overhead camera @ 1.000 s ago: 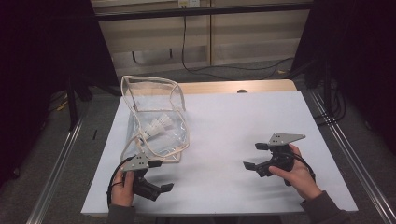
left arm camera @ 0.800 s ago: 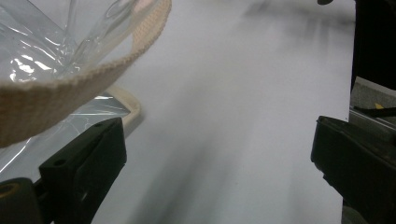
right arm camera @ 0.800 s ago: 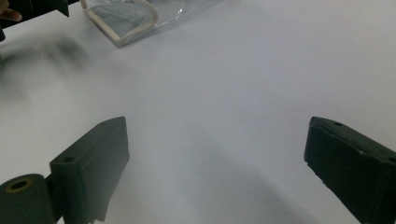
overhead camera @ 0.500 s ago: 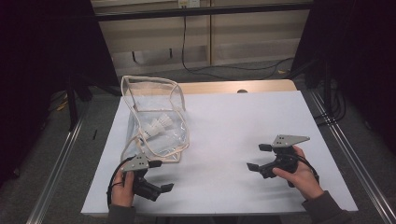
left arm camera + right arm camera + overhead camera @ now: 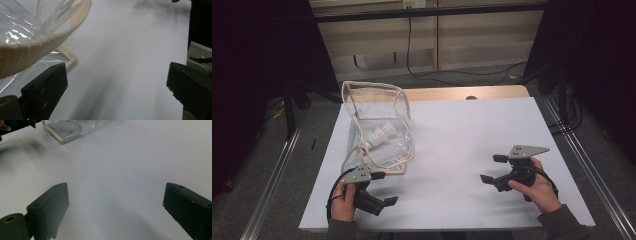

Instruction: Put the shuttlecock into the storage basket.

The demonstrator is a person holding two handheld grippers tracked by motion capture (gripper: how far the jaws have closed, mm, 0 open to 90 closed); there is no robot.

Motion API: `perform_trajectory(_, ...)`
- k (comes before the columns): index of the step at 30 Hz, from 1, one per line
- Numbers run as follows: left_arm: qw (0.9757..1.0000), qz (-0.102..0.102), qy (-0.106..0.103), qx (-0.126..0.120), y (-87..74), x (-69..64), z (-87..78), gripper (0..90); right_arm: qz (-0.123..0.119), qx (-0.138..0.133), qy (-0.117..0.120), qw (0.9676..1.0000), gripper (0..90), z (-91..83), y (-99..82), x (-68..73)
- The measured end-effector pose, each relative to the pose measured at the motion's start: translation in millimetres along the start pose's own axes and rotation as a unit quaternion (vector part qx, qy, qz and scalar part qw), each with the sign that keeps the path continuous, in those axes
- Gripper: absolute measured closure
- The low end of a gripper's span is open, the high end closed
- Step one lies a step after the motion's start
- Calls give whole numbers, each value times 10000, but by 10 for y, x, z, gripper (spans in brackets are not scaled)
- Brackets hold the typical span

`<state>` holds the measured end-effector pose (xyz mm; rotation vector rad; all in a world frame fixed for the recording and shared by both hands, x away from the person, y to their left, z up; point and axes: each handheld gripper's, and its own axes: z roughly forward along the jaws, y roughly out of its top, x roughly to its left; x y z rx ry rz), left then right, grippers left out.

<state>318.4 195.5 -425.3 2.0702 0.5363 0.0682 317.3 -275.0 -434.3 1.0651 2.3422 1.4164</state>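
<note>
From the high view you get the whole layout: a white counter (image 5: 462, 150) with a clear plastic pouch (image 5: 379, 130) trimmed in beige webbing sitting on its left half, far end propped up and open, near end lying flat. Inside it there are a couple of white shuttlecocks (image 5: 379, 135), roughly mid-pouch. Can't make them out in either claw view.

The left claw (image 5: 384, 189) sits at the near left of the counter, just in front of the pouch's near edge, jaws spread wide with nothing between them. The left gripper view adds what the high view can't: the beige strap (image 5: 37, 47) of the pouch arcs right over the left-hand jaw, very close to the lens, with crinkled clear plastic behind and under it. Whether the strap actually touches the jaw, I can't tell. That strap is the one thing in the way on that side.

The right claw (image 5: 493, 168) is over at the near right, well apart from the pouch, also spread and holding nothing. The right gripper view looks across bare white counter; the pouch's rounded corner (image 5: 65, 131) shows at the top left, and a bit of the other hand sits in the far top-left corner.
</note>
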Motion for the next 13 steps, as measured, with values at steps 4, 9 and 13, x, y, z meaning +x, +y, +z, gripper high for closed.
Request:
perform_trajectory(4, 10000, 10, 11, 19, 3, -1, 4, 34, 3, -21, 3, 10000, 61, -20, -2, 1)
perform_trajectory(9, 10000, 4, 9, 14, 2, -2, 8, 34, -30, -26, 16, 10000, 60, -14, -2, 9)
perform_trajectory(13, 10000, 1, 3, 8, 0, -5, 4, 34, -19, -10, 15, 10000, 60, -7, -6, 9)
